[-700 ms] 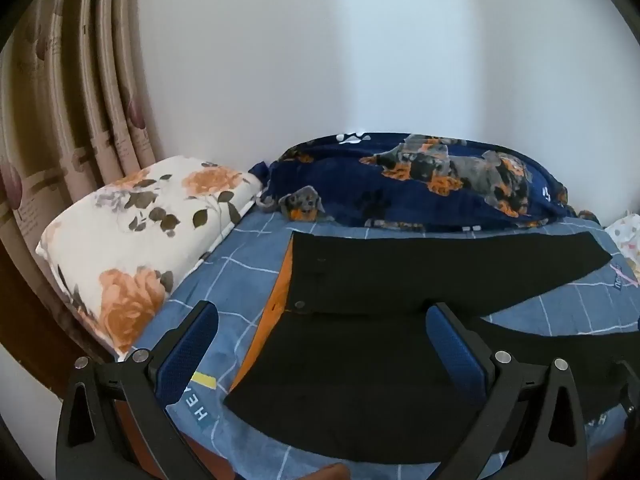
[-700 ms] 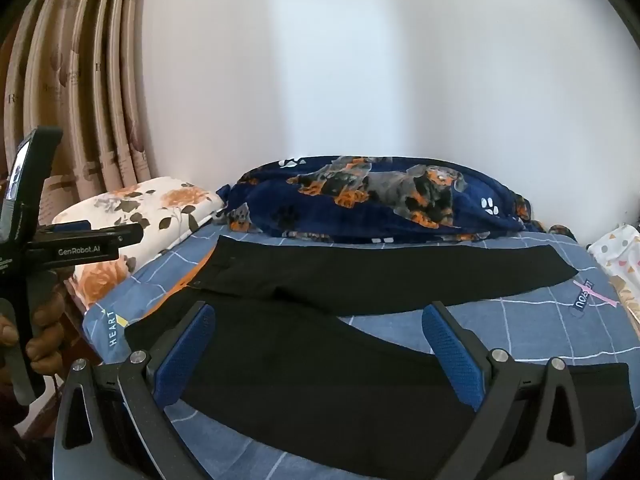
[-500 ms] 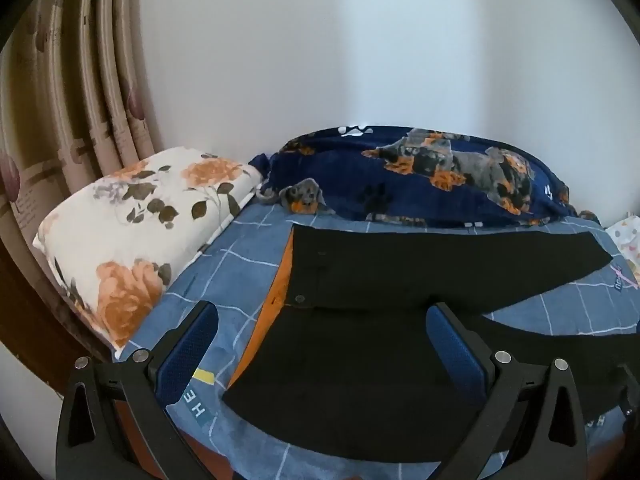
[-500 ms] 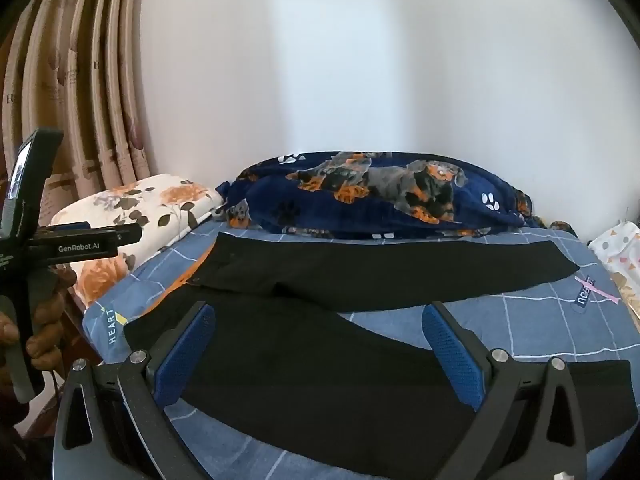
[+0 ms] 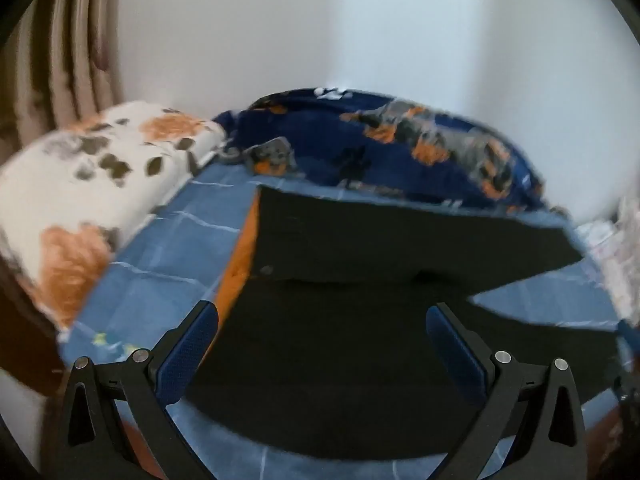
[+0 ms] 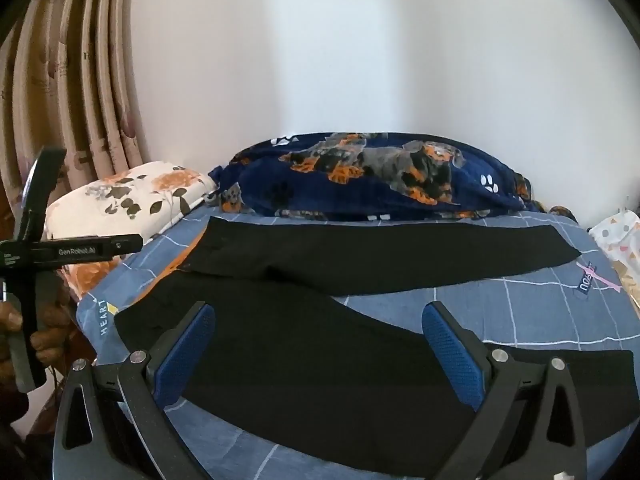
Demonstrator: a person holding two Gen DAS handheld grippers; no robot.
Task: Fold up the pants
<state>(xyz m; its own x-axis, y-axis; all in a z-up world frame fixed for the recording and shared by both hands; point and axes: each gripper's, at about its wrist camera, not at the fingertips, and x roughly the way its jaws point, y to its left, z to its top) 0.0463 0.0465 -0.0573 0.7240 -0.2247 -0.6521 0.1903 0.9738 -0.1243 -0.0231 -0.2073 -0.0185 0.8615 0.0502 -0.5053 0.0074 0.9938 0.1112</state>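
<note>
Two wide-open, empty sets of blue-padded fingers (image 5: 322, 344) (image 6: 318, 342) hovering over flat black fabric pants (image 6: 320, 356) spread across bed, ready for folding.

The left gripper (image 5: 322, 322) dips and swings a little: its view is now smeared with motion, where a moment ago it was sharp, and the black pants (image 5: 360, 304) fill more of the space between its wide-spread blue pads, the waist end with its orange lining sitting nearer and larger. The floral pillow (image 5: 92, 184) slides toward the left edge of that view, and less of the curtain shows. From the right gripper (image 6: 318, 326) the bed (image 6: 532, 312) sits slightly lower in view, and the hand (image 6: 44, 332) holding the left tool sits a touch lower too.
</note>
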